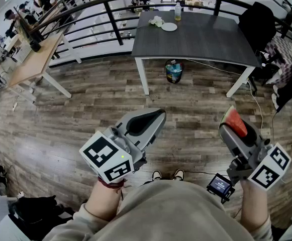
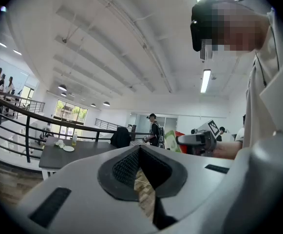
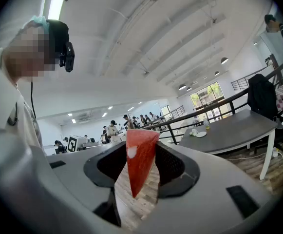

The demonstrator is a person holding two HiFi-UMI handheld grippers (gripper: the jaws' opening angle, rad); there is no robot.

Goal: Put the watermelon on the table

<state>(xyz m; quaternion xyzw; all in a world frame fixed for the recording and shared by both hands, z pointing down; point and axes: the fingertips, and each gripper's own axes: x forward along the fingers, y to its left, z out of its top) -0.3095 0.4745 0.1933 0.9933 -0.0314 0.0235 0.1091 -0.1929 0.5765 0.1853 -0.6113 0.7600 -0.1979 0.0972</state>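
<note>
The right gripper point(image 1: 234, 129) is clamped on a red wedge of watermelon point(image 3: 140, 162), pinched between its 2 jaws and held in the air above the wood floor point(image 1: 85, 104). The left gripper point(image 1: 153, 118) is beside it, well apart, with its 2 jaws closed together and nothing between them. Ahead, across the floor, stands a dark grey table point(image 1: 211, 39) with white legs. A white plate point(image 1: 169, 27) and a bottle point(image 1: 178, 11) sit near its far edge. A small bin point(image 1: 174, 72) stands underneath.
</note>
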